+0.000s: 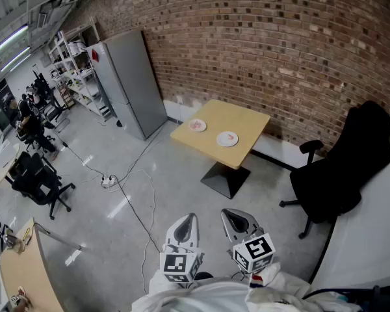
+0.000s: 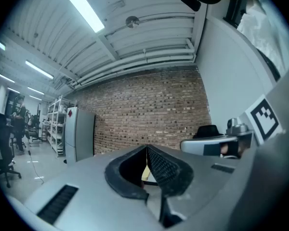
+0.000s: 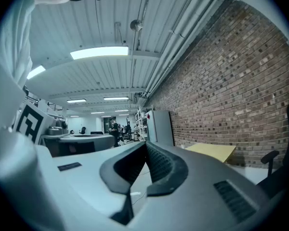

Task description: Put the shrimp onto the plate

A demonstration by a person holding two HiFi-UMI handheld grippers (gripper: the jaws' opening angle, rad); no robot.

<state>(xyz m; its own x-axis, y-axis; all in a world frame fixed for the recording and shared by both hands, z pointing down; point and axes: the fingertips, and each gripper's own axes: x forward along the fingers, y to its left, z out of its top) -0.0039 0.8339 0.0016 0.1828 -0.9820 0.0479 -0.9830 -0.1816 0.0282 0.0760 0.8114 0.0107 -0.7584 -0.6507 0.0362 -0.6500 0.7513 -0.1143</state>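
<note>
A yellow square table [image 1: 237, 125] stands far ahead by the brick wall. It carries two small white plates: the left plate [image 1: 197, 125] holds something pinkish, and the right plate [image 1: 227, 138] has a small reddish piece on it. At this distance I cannot tell which piece is the shrimp. My left gripper [image 1: 189, 217] and right gripper [image 1: 231, 214] are held close to my body, level and side by side, well short of the table. Both are shut with nothing between the pads. The left gripper [image 2: 147, 148] tips meet, as do the right gripper [image 3: 145, 144] tips.
A black office chair [image 1: 341, 168] stands right of the table. A grey cabinet [image 1: 130, 83] is against the wall to the left, with shelves behind it. Cables and a power strip [image 1: 108, 182] lie on the floor between me and the table. Desks and chairs fill the far left.
</note>
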